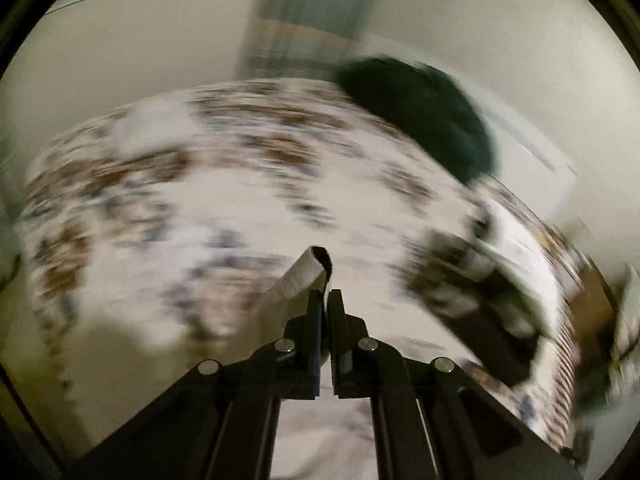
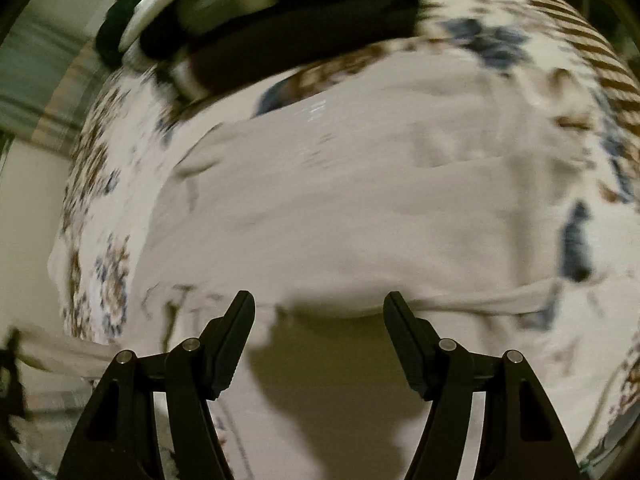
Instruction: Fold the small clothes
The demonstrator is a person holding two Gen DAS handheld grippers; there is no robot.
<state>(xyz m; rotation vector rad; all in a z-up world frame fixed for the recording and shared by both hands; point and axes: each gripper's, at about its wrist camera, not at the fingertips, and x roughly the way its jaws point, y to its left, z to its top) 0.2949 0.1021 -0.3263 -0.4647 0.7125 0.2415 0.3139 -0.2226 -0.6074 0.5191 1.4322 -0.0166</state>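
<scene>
The garment here is a plain off-white cloth (image 2: 340, 200), a bit wrinkled and lying mostly flat across a floral bedsheet (image 2: 100, 208), with one edge of it lifted up as a rolled fold in the left wrist view. The left claw (image 1: 329, 300) is pinched tight on that rolled edge while the right claw (image 2: 319, 312) hangs wide apart just above the cloth's near hem, holding nothing. Everything's motion-blurred, but there's a dark green item (image 1: 424, 116) at the sheet's far edge and pale walls (image 1: 140, 40) behind
</scene>
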